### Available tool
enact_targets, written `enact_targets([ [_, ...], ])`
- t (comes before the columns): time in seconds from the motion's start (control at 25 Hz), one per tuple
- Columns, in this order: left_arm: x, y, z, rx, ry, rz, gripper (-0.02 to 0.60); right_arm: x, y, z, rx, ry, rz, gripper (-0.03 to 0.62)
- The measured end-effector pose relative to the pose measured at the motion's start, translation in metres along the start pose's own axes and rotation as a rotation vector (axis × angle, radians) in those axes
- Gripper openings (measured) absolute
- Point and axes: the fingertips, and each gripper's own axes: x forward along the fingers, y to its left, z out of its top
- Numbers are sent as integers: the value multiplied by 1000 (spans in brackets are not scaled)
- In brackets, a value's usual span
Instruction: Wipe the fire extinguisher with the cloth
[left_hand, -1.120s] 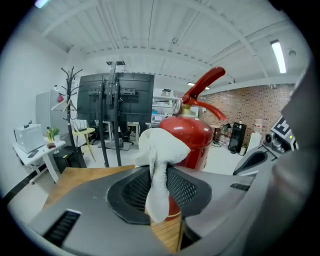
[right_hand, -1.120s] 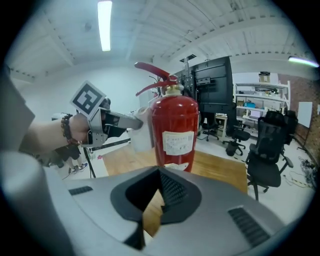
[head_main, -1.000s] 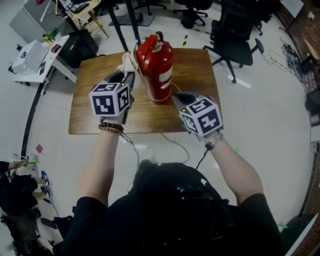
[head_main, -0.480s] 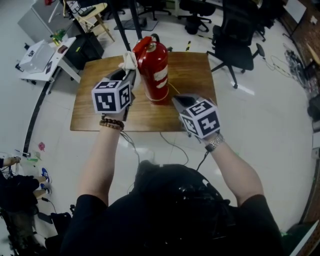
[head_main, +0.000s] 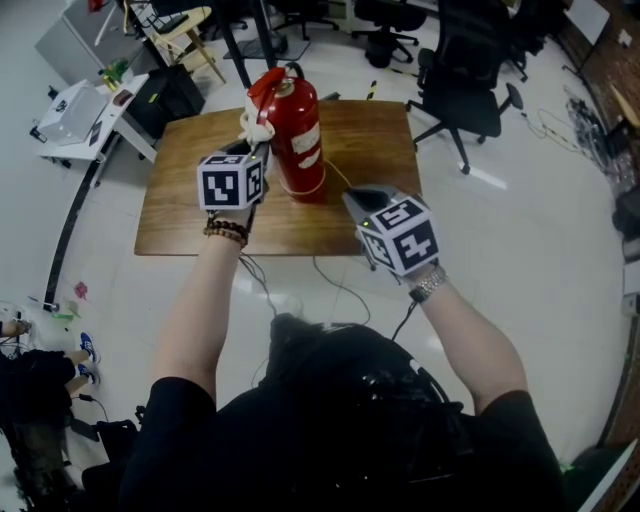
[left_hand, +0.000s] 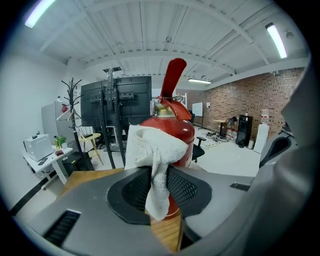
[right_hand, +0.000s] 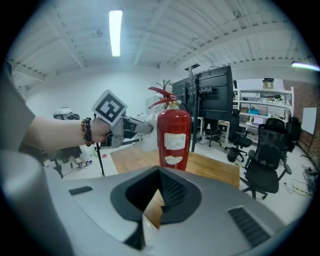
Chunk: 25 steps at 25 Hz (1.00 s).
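A red fire extinguisher (head_main: 292, 130) stands upright on the wooden table (head_main: 190, 215). My left gripper (head_main: 257, 146) is shut on a white cloth (head_main: 256, 127), which lies against the extinguisher's upper left side. In the left gripper view the cloth (left_hand: 152, 150) hangs from the shut left gripper (left_hand: 159, 175) in front of the red body (left_hand: 176, 131). My right gripper (head_main: 352, 198) is shut and empty, to the right of the extinguisher's base and apart from it. The right gripper view shows the right gripper (right_hand: 159, 194), the extinguisher (right_hand: 173, 137) and the cloth (right_hand: 148, 136).
A black office chair (head_main: 465, 85) stands beyond the table's right corner. A white desk (head_main: 75, 110) and a black box (head_main: 165, 95) are at the left. Cables run over the floor below the table's near edge (head_main: 330, 285).
My left gripper has moved in toward the extinguisher with the cloth, which stays against its upper left side. The right gripper has shifted only slightly.
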Motion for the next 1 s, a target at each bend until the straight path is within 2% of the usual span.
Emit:
enact_targets([
  [0.48, 17, -10, -33, -24, 77, 46, 91, -16, 17, -11, -46, 41, 53, 23],
  [1.0, 25, -18, -56, -53, 100, 51, 91, -7, 24, -8, -73, 50, 97, 23],
])
